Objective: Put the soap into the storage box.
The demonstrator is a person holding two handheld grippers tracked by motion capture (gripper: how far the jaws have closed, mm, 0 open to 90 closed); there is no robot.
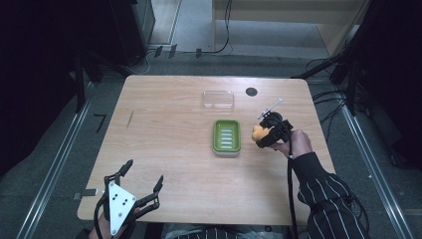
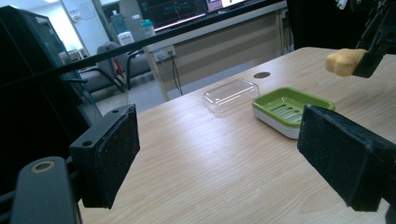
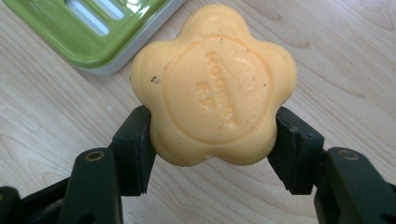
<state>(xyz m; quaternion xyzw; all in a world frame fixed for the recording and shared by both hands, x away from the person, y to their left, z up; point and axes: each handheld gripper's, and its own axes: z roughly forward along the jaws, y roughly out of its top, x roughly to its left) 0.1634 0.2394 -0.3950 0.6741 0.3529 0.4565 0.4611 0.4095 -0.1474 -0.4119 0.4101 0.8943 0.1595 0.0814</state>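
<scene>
A flower-shaped orange soap (image 3: pixel 212 86) is clamped between the jaws of my right gripper (image 1: pixel 266 133), held a little above the table just right of the green soap dish (image 1: pixel 227 137). From the left gripper view the soap (image 2: pixel 344 61) hangs in the air beyond the dish (image 2: pixel 289 108). A clear plastic lid (image 1: pixel 218 99) lies on the table behind the dish. My left gripper (image 1: pixel 144 175) stands open near the table's front left edge, nothing between its pads (image 2: pixel 112 154).
The wooden table (image 1: pixel 164 144) has a dark round grommet (image 1: pixel 251 91) near its far edge. A small pale tool (image 1: pixel 270 107) lies behind my right gripper. Dark equipment and cables ring the table on the floor.
</scene>
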